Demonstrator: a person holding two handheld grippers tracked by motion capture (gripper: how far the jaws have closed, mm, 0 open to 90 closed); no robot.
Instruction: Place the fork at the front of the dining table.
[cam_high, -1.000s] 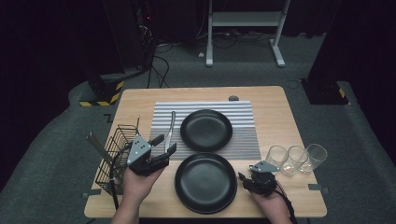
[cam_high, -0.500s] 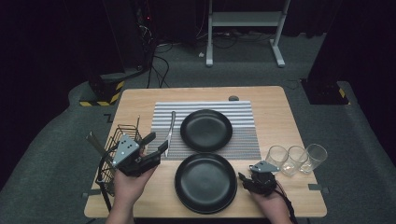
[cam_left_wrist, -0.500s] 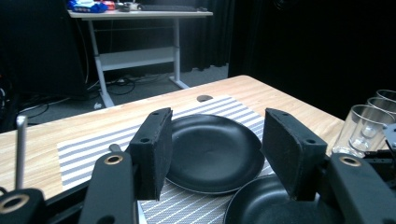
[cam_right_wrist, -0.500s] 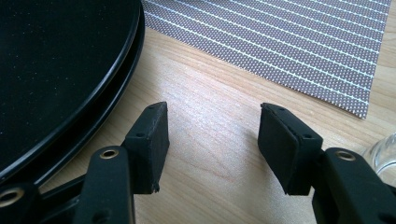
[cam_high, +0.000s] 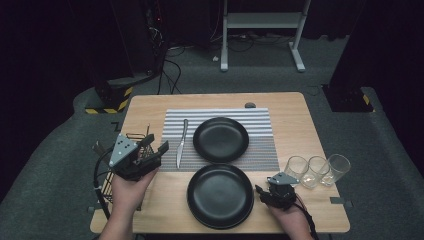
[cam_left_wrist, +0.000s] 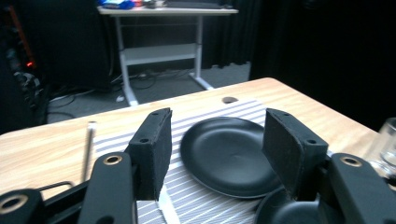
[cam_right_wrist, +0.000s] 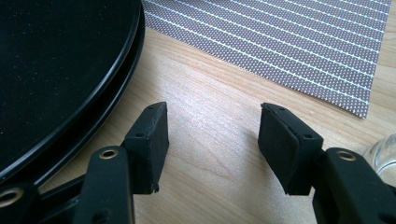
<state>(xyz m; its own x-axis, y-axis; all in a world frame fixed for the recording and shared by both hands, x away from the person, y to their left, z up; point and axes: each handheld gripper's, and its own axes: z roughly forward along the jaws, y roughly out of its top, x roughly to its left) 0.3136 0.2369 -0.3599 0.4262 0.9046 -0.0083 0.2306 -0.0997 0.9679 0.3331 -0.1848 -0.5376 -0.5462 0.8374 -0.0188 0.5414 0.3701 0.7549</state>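
Observation:
My left gripper (cam_high: 157, 148) hangs open and holds nothing, over the table's left edge beside a wire rack (cam_high: 141, 135). Through its jaws (cam_left_wrist: 215, 149) I see the far black plate (cam_left_wrist: 229, 154) on the striped placemat (cam_left_wrist: 187, 198). A knife (cam_high: 181, 142) lies on the mat left of that plate (cam_high: 221, 139). My right gripper (cam_high: 261, 192) rests open on the wood just right of the near black plate (cam_high: 220, 196). In the right gripper view (cam_right_wrist: 212, 135) bare wood lies between the jaws, with the plate's rim (cam_right_wrist: 60, 70) at left.
Three clear glasses (cam_high: 316, 170) stand in a row at the right edge, close to my right gripper; one (cam_right_wrist: 384, 154) shows at that view's edge. The placemat (cam_high: 265, 150) covers the table's middle. Dark floor, cables and a metal stand lie beyond.
My left gripper has moved left, away from the knife and toward the wire rack. The right gripper, plates and knife have stayed put.

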